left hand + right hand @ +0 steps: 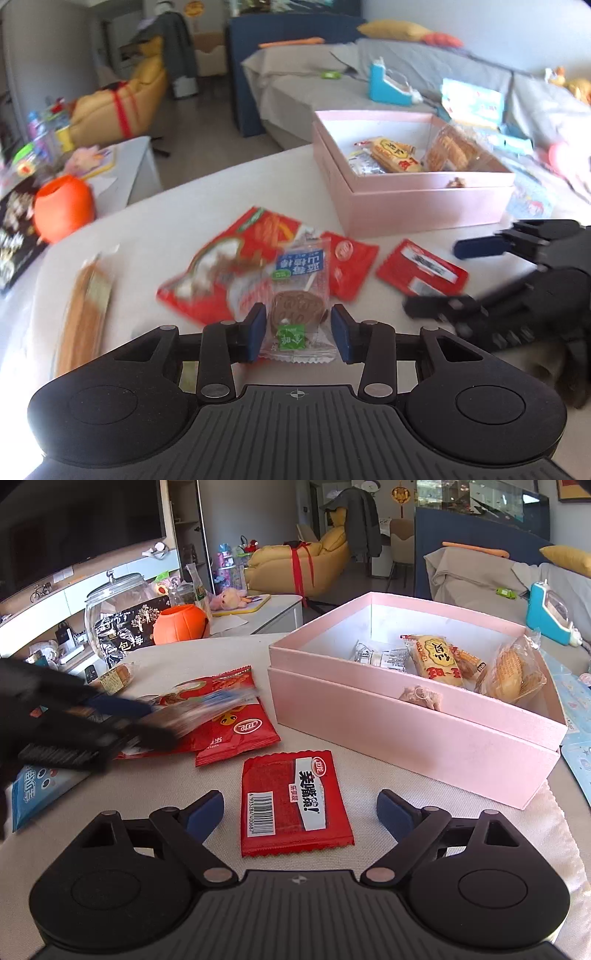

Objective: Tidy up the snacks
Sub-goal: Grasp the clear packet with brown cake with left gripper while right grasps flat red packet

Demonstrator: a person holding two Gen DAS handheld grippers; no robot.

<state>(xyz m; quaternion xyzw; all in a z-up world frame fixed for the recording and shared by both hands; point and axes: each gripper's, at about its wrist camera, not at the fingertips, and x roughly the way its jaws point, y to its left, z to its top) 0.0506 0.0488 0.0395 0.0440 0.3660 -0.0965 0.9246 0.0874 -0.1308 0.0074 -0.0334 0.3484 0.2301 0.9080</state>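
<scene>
box: we count about four snacks already in the pink box (406,734)
left gripper (298,328): fingers straddling the clear cookie packet (301,291); grip unclear
right gripper (300,812): spread wide, empty, over the red packet (293,805) on the table
left: roughly five packets loose

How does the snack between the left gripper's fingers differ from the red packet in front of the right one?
The clear-wrapped snack shows its brown disc; the red packet is opaque, with a barcode. The clear one sits between the left gripper fingers; the red one lies flat on the table, ungripped. Both are sealed.
</scene>
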